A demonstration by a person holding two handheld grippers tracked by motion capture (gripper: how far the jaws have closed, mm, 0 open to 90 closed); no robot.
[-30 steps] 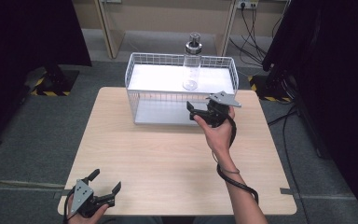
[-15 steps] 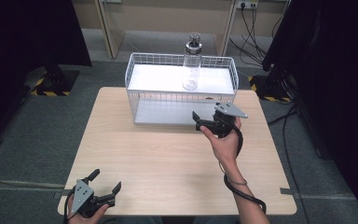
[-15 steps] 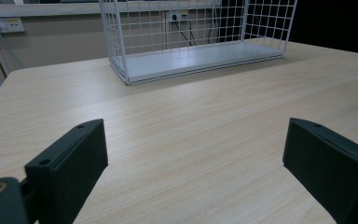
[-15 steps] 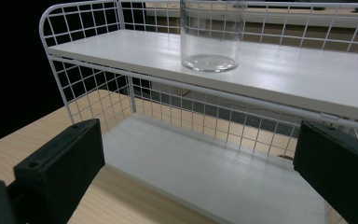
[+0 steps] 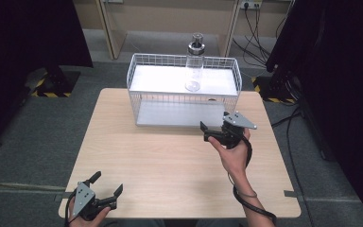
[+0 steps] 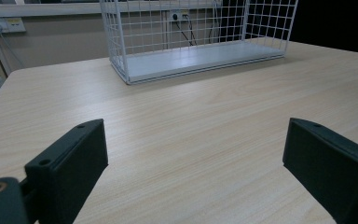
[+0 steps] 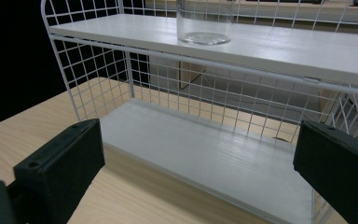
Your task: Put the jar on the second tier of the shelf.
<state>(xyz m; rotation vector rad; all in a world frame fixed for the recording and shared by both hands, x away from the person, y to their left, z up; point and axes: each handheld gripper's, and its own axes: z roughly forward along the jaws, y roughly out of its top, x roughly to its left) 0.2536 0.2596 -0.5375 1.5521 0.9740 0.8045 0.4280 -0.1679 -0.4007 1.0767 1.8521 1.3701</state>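
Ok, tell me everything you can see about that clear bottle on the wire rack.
The bottle is a tall, clear, glass-looking cylinder with a dark cap, apparently empty. It stands upright on the white top shelf of the white wire rack, toward the shelf's back right part, apart from the wire sides as far as the high view shows. Its round base rests flat on the shelf. Nothing else touches it; the right gripper is open, lower, in front of the rack.

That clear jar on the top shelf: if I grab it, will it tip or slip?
The jar stands tall and narrow on the rack's upper shelf, so a high push would probably tip it. Its clear walls look smooth and rigid, likely slippery. It appears empty, so probably light.
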